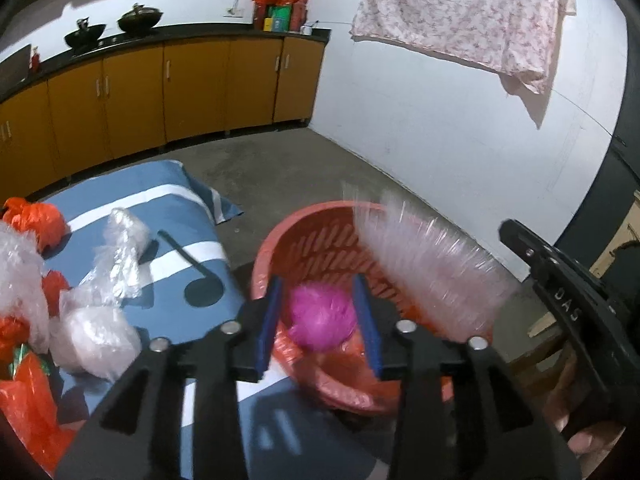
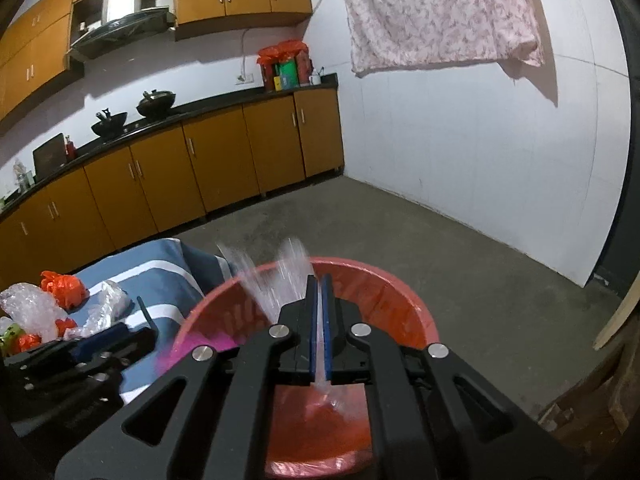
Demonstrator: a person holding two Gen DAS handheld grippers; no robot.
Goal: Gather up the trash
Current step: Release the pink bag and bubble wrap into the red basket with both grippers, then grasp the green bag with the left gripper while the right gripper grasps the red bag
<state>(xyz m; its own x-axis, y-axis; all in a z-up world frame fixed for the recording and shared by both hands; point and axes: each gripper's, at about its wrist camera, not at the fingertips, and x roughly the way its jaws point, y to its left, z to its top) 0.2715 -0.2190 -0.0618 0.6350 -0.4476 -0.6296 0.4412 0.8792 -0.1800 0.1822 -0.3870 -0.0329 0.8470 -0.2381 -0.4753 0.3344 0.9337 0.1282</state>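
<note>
A red basket (image 1: 316, 232) stands on the floor beside a blue cloth-covered surface (image 1: 176, 216); it also shows in the right wrist view (image 2: 384, 292). My left gripper (image 1: 320, 300) is open above the basket, with a pink plastic ball (image 1: 322, 318) between its jaws, falling or lying in the basket. My right gripper (image 2: 319, 300) is shut on a clear plastic sheet (image 2: 276, 280) over the basket; the sheet shows blurred in the left wrist view (image 1: 424, 264). Clear plastic bags (image 1: 116, 256) and orange bags (image 1: 36, 220) lie on the blue cloth.
Orange kitchen cabinets (image 2: 208, 172) with pots on a dark counter run along the back wall. A floral sheet (image 2: 440, 12) hangs on the white wall. Bare concrete floor (image 2: 440, 248) lies behind the basket. Wooden furniture (image 2: 600, 400) stands at the right.
</note>
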